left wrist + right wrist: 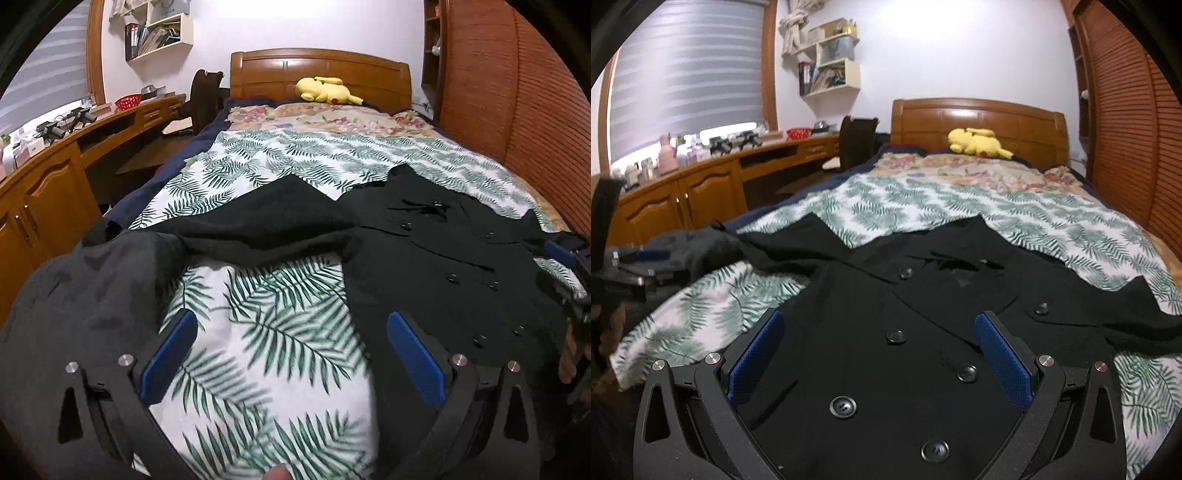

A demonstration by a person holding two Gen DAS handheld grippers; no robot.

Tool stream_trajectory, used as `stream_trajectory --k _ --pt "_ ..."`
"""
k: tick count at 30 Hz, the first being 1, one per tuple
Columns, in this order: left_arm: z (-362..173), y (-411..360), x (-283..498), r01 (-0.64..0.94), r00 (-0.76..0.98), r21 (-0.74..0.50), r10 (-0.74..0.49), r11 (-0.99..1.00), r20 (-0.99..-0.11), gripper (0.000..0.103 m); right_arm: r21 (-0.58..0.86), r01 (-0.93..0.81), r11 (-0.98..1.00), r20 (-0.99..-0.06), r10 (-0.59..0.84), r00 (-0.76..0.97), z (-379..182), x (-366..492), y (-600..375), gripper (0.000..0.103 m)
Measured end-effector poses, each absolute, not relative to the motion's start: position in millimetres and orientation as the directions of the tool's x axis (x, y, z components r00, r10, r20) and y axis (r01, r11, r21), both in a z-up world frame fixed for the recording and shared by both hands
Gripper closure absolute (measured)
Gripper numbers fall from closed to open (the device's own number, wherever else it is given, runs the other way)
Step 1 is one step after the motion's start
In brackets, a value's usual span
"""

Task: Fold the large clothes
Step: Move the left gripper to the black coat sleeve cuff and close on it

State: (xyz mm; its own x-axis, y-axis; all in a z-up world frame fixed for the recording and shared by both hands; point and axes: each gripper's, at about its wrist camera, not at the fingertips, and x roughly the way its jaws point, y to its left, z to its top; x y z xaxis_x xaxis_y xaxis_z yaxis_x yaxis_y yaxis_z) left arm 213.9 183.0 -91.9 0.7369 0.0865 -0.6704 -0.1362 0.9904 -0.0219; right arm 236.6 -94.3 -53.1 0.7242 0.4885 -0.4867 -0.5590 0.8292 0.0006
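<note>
A black double-breasted coat [923, 317] with large black buttons lies spread on the bed, collar toward the headboard. It also shows in the left wrist view [436, 254], with one sleeve stretched out to the left [258, 221] and a grey lining part [85, 291] at the left. My left gripper [291, 328] is open, hovering over the leaf-print sheet between sleeve and coat body. My right gripper [879, 328] is open, hovering over the coat's buttoned front. Neither holds anything.
The bed has a leaf-print sheet [280, 350], a floral cover [979, 170] and a yellow plush toy [975, 142] by the wooden headboard [979, 118]. A wooden desk with cabinets [701, 184] runs along the left. A slatted wardrobe [1126, 129] stands right.
</note>
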Motion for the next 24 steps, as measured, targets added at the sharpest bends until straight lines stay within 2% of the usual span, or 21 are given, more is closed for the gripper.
stream_trajectory --k 5,8,18,24 --pt "-103 196 248 -0.14 0.712 -0.026 0.083 0.99 -0.697 0.0 -0.001 -0.571 0.821 -0.546 0.478 0.688 -89 257 -90 0.0" --pt "-109 210 270 -0.151 0.705 -0.076 0.054 0.986 -0.707 0.0 0.017 -0.58 0.814 -0.585 0.479 0.654 -102 264 -88 0.0" --pt "-136 262 339 -0.277 0.66 -0.116 0.101 0.954 -0.745 0.023 -0.01 -0.589 0.808 -0.619 0.457 0.638 -114 267 -81 0.0" --pt "-161 287 355 -0.355 0.6 -0.125 0.123 0.927 -0.79 0.023 -0.001 -0.587 0.809 -0.63 0.455 0.629 -117 271 -81 0.0"
